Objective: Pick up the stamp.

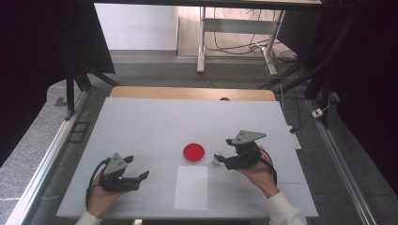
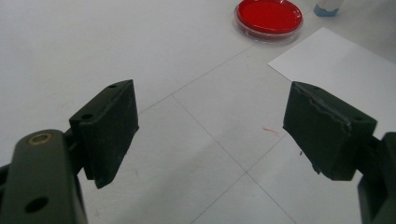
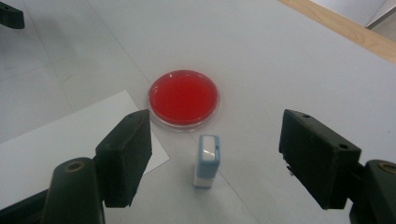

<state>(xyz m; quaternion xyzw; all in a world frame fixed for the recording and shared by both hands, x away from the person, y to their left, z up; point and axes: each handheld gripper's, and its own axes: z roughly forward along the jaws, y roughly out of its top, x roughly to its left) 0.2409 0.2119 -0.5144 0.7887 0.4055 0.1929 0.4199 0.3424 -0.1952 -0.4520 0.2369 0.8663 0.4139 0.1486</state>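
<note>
A round dish with red contents (image 1: 194,152) (image 2: 269,16) (image 3: 184,98) lies near the table's middle. Just right of it stands a small white-and-blue block (image 1: 217,158) (image 3: 207,159), upright on the table, its base also seen in the left gripper view (image 2: 327,8). A white paper sheet (image 1: 191,187) (image 2: 345,65) (image 3: 51,144) lies in front of the dish. My right gripper (image 1: 224,161) (image 3: 215,154) is open, its jaws either side of the block without touching it. My left gripper (image 1: 138,174) (image 2: 210,135) is open over bare table at the front left, nothing between its jaws.
The white table (image 1: 155,126) has a wooden strip (image 1: 192,93) along its far edge. Beyond it stand a metal table frame (image 1: 202,42) and loose cables on the floor. Dark curtains hang left and right.
</note>
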